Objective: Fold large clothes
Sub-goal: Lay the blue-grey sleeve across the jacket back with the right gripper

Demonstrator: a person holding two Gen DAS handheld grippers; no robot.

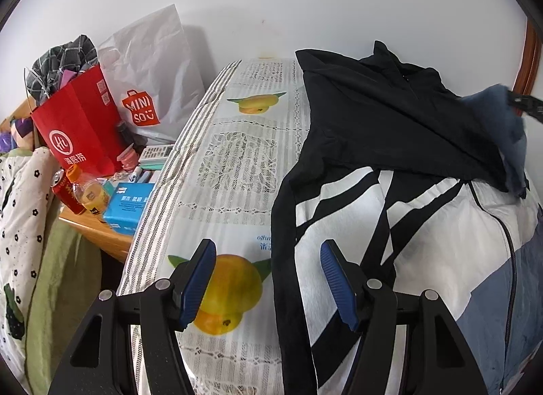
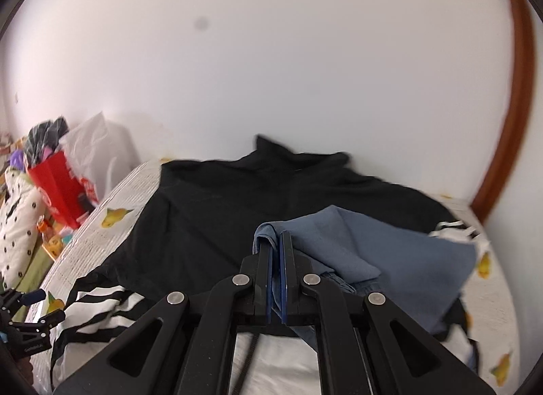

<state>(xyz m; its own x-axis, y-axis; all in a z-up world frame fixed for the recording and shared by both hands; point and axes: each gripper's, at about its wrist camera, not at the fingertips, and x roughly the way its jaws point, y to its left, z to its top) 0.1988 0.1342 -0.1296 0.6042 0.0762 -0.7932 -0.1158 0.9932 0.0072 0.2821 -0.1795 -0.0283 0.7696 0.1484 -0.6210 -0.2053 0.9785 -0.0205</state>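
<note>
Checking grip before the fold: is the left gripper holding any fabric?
No, the left gripper stands open with nothing between its blue pads, above the fruit-printed tablecloth.

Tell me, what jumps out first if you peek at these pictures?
The big black, white and grey-blue zip jacket spread over the fruit-printed tablecloth grabs you first. The right gripper is shut on a grey-blue fold of that jacket, above its black part. Then comes the bright red paper bag, off to the left past the cloth's edge, while the left gripper is open over a printed orange.

Left gripper (image 1: 268, 279): black linkage arms, silver round pivot screws, ribbed blue pads (image 1: 200, 279). Right gripper (image 2: 275, 242): identical black frame, blue-edged pads.
</note>
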